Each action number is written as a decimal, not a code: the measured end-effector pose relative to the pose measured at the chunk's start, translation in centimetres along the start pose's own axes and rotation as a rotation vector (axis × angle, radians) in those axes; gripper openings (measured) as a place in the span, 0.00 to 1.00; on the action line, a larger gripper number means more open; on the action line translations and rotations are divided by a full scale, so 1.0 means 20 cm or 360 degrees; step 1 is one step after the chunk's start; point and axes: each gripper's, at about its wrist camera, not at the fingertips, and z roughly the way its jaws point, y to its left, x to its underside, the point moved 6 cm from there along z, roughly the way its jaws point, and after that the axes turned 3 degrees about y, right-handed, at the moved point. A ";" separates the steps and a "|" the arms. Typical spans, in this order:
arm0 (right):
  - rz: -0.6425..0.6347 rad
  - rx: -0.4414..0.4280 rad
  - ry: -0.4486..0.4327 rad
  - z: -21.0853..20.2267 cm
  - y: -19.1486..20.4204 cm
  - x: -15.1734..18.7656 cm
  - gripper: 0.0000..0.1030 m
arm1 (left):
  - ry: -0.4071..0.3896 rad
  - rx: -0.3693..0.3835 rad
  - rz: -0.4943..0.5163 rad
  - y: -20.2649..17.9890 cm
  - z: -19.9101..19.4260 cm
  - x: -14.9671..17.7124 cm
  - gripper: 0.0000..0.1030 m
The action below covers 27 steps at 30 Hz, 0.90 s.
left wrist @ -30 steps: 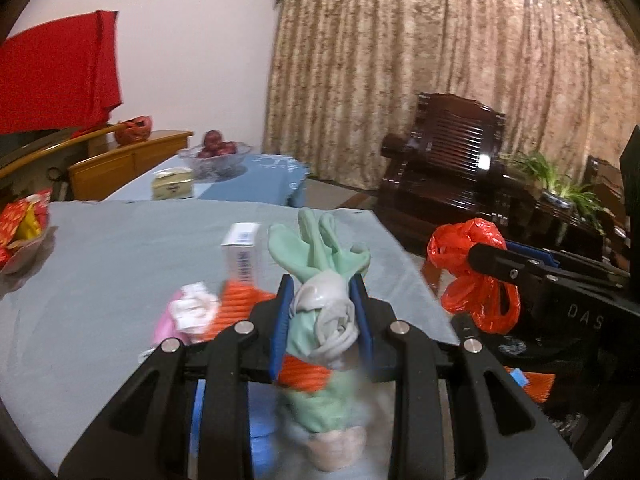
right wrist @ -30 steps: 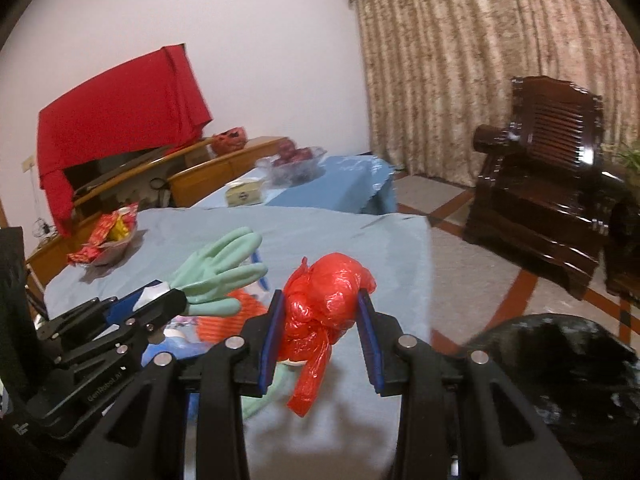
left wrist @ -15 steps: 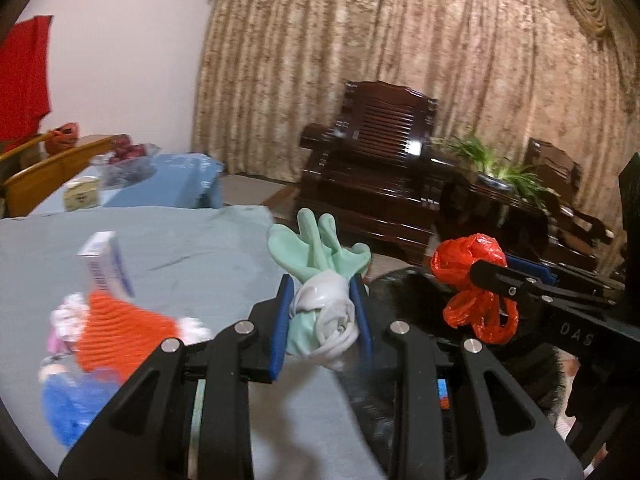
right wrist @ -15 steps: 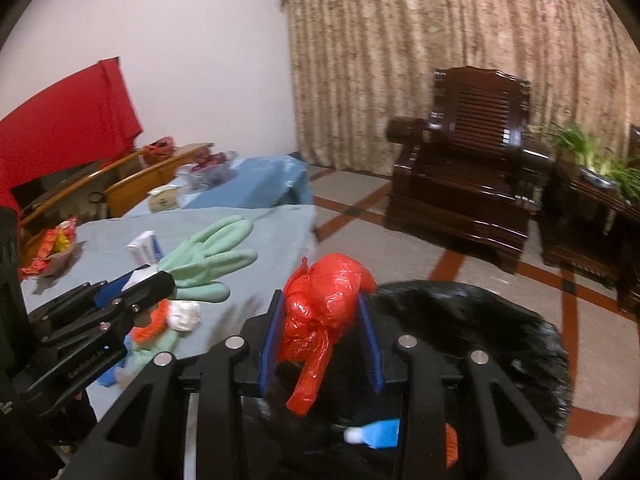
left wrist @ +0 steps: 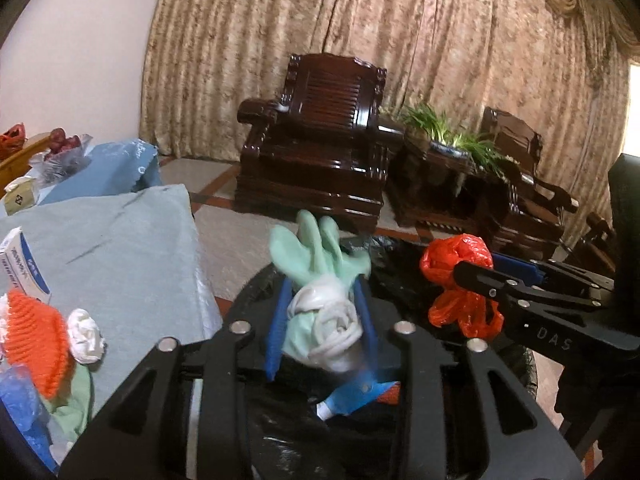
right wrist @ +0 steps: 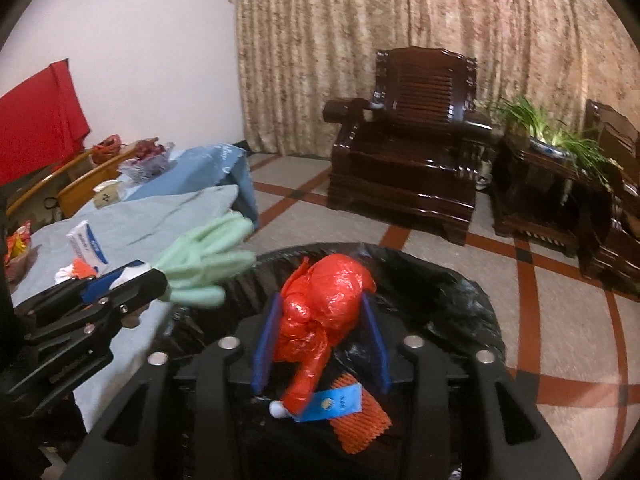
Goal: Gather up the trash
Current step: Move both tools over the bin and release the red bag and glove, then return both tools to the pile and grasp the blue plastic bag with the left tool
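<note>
Beside the table (left wrist: pixel 120 248), both grippers hang over the black bin bag (right wrist: pixel 440 280), jaws opening, left gripper (left wrist: pixel 322 312) around a green glove (left wrist: pixel 316 256), right gripper (right wrist: pixel 322 316) around red plastic (right wrist: pixel 328 296); best let both drop centrally inside.

A dark carved wooden armchair (right wrist: pixel 404 136) stood at the centre of the frame before a beige patterned curtain (right wrist: pixel 400 40). To its right, a green potted plant (right wrist: pixel 560 136) sat on a dark side stand. The floor (right wrist: pixel 560 300) showed pale tiles crossed by red bands. At the left edge hung a red cloth (right wrist: pixel 40 120), with a bowl of fruit (right wrist: pixel 148 160) on a blue-covered desk (right wrist: pixel 200 172) below it.
</note>
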 end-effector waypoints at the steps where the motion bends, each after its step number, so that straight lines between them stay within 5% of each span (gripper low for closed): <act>1: 0.0008 0.0009 0.0001 0.00 -0.01 0.00 0.45 | 0.0007 0.0023 0.0007 -0.01 0.01 0.00 0.43; 9: 0.0102 0.0119 -0.0075 -0.07 -0.12 0.02 0.94 | -0.0015 -0.0053 0.0024 0.06 -0.04 0.01 0.77; 12: 0.0104 0.0122 -0.0086 -0.08 -0.10 0.01 0.95 | -0.0032 -0.0100 0.0026 0.10 -0.09 0.01 0.87; 27: -0.0028 -0.0119 -0.0052 -0.03 0.34 0.02 0.95 | -0.0109 -0.0442 -0.0100 0.51 -0.46 0.07 0.89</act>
